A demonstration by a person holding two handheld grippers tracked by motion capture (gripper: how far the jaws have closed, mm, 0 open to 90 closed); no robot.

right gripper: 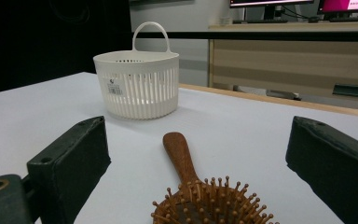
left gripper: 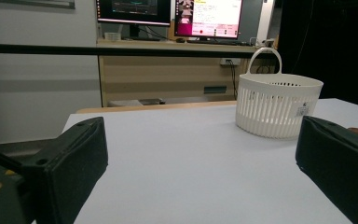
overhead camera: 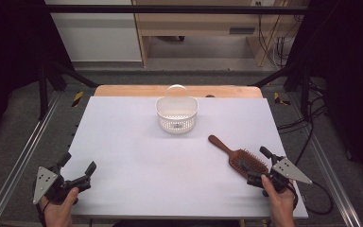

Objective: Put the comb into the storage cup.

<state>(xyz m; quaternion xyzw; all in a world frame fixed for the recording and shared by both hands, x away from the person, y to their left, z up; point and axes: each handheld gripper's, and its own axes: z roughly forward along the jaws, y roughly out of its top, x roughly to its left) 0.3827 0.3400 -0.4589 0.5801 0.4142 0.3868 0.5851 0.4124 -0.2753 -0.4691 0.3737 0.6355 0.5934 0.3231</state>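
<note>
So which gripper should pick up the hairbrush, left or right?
Right. The right gripper sits open at the hairbrush, whose head lies between its jaws in the right gripper view. The left gripper, also open, is at the opposite table corner, far from it.

— How many things are on the table point(overhead camera: 123, 156)?
— Two: one wooden hairbrush point(overhead camera: 238, 157) and one white slatted basket point(overhead camera: 176, 113).
— And the tools?
— Two grippers, one per hand: the left gripper point(overhead camera: 78, 170) and the right gripper point(overhead camera: 260, 165).
— Anything behind?
— Two lit monitors point(left gripper: 168, 14) on one desk.
</note>
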